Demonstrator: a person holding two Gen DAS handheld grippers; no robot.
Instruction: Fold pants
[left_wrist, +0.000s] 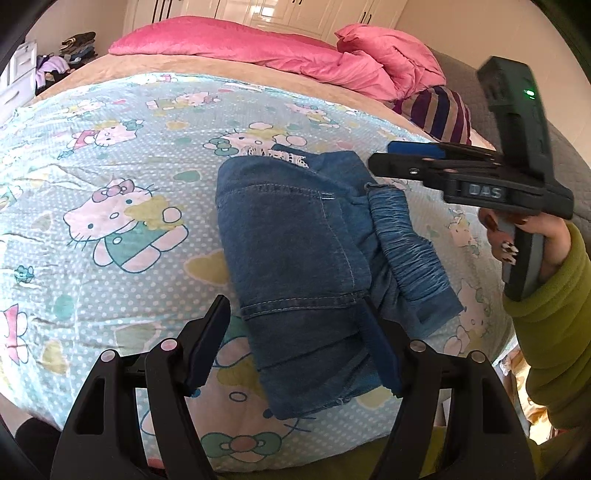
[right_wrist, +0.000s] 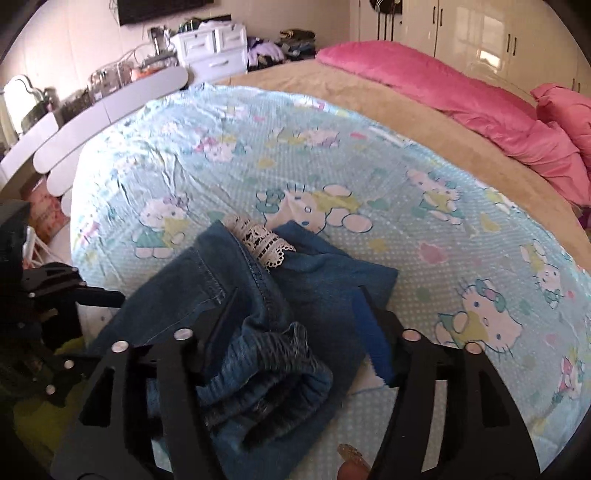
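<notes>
The blue denim pants (left_wrist: 306, 258) lie folded into a compact bundle on the Hello Kitty sheet (left_wrist: 110, 184), with the gathered waistband (left_wrist: 410, 251) on the right and white lace trim (left_wrist: 291, 157) at the far end. My left gripper (left_wrist: 295, 343) is open and empty, its fingers straddling the bundle's near end. My right gripper (left_wrist: 384, 155) shows from the side over the bundle's far right corner. In the right wrist view the right gripper (right_wrist: 295, 321) is open above the pants (right_wrist: 258, 314), holding nothing.
Pink bedding (left_wrist: 280, 48) and a striped pillow (left_wrist: 439, 110) lie at the bed's far side. A grey headboard (left_wrist: 561, 155) is at right. White drawers (right_wrist: 214, 48) and clutter stand beyond the bed.
</notes>
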